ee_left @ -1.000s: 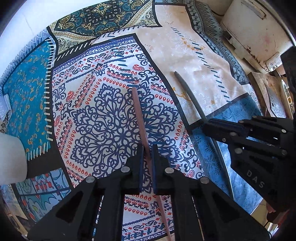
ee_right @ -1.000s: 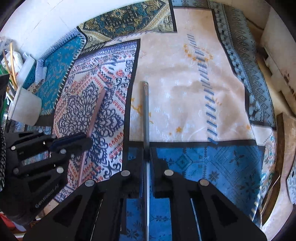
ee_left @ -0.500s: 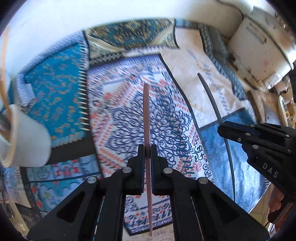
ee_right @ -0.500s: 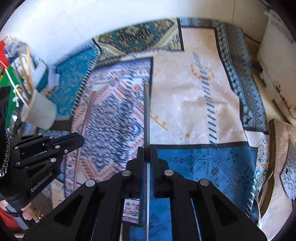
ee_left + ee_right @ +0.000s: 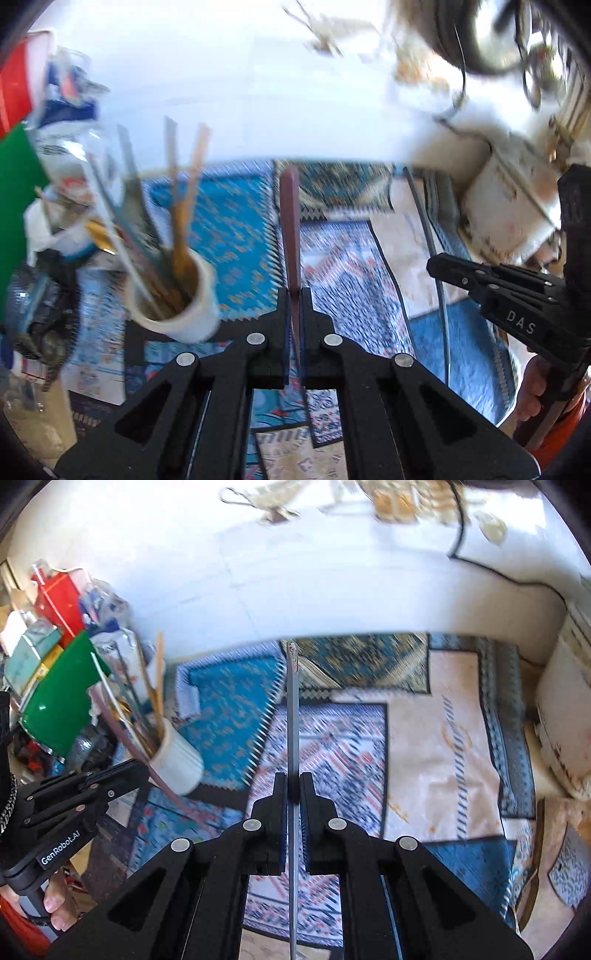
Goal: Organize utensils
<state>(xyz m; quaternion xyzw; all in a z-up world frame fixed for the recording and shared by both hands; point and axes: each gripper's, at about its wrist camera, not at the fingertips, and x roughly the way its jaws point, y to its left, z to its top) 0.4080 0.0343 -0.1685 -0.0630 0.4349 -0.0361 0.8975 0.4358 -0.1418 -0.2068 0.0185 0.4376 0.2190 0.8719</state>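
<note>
Overhead, slim brown stick, thin grey rod, round white cup.

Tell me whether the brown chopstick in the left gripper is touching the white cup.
Apart. In the left wrist view the brown chopstick stands clamped in the left gripper, with patterned cloth showing between it and the white cup.

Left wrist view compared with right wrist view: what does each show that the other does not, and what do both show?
Only the left wrist view shows the right gripper from the side. Only the right wrist view shows the left gripper from the side and the green board. Both show the white cup of utensils, the brown chopstick, the grey chopstick and the patterned cloth.
</note>
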